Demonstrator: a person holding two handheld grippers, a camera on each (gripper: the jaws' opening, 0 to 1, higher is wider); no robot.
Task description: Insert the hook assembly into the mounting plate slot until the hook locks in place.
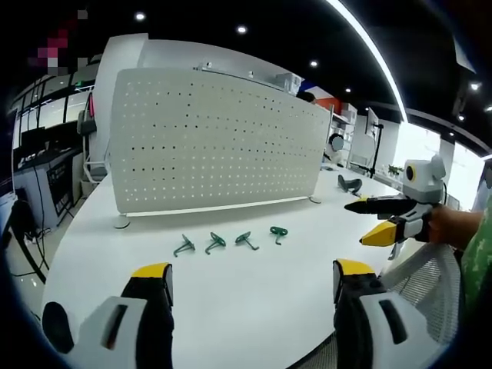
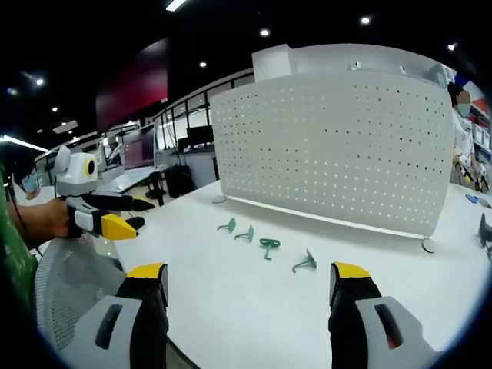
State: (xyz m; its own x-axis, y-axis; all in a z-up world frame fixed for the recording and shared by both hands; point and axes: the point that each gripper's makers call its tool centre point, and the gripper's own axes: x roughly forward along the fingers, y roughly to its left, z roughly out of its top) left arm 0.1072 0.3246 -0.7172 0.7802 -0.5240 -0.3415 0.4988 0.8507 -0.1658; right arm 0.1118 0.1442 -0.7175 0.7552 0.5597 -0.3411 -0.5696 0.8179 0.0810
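A white perforated mounting plate [image 1: 215,142] [image 2: 330,146] stands upright on feet across the white table [image 1: 92,254] [image 2: 430,292]. In front of it several small green hooks [image 1: 215,243] [image 2: 268,244] lie in a loose row on the tabletop. My left gripper [image 1: 252,277] is open and holds nothing, hovering at the table's near edge, well short of the hooks. My right gripper [image 2: 248,277] is also open and bare, equally short of them. Each gripper appears in the other's view, held by a hand: the right one [image 1: 382,221] off to the right, the left one [image 2: 115,215] off to the left.
A grey mesh chair back [image 1: 423,277] [image 2: 69,284] sits at the table's near edge between the two hands. A dark object [image 1: 350,184] lies on the table beyond the plate's right end. Desks with monitors [image 2: 142,150] stand behind, and a person [image 2: 461,131] is past the plate.
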